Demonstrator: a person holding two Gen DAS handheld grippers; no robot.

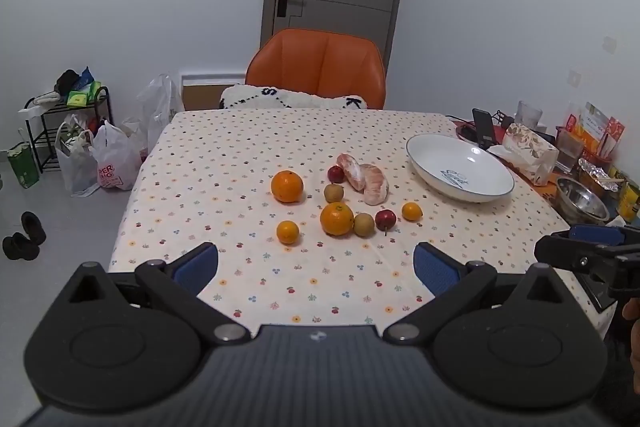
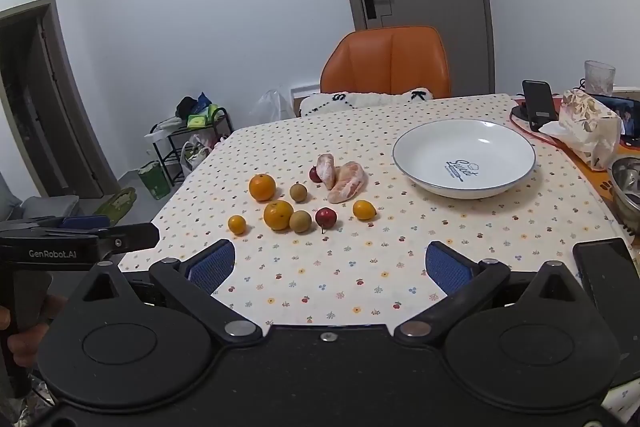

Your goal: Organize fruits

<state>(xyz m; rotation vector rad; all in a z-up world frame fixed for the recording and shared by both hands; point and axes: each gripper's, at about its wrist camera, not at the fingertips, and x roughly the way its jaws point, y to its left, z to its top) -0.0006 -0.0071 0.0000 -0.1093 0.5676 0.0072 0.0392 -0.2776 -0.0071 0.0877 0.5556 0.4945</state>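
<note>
Both grippers hung over the near edge of the table [image 1: 192,187], spread wide and holding nothing: the left gripper [image 1: 316,269] near the middle of that edge, the right gripper [image 2: 330,267] beside it to the right.

The fruit lay loose on the dotted tablecloth, none of it in the white bowl [image 2: 464,157], which stood apart at the far right.

Two large oranges [image 1: 287,186] [image 1: 337,218] sat towards the left of the cluster, with a small orange [image 1: 287,231] nearest the left gripper and another small orange [image 1: 412,211] at the right end.

Two brown round fruits [image 1: 333,192] [image 1: 363,224] and two red fruits [image 1: 336,173] [image 1: 385,219] lay among them. One brown fruit touched the nearer large orange.

Two peeled citrus pieces [image 1: 351,171] [image 1: 376,183] rested against each other at the far side.

An orange chair [image 1: 316,67] stood behind the table.
</note>
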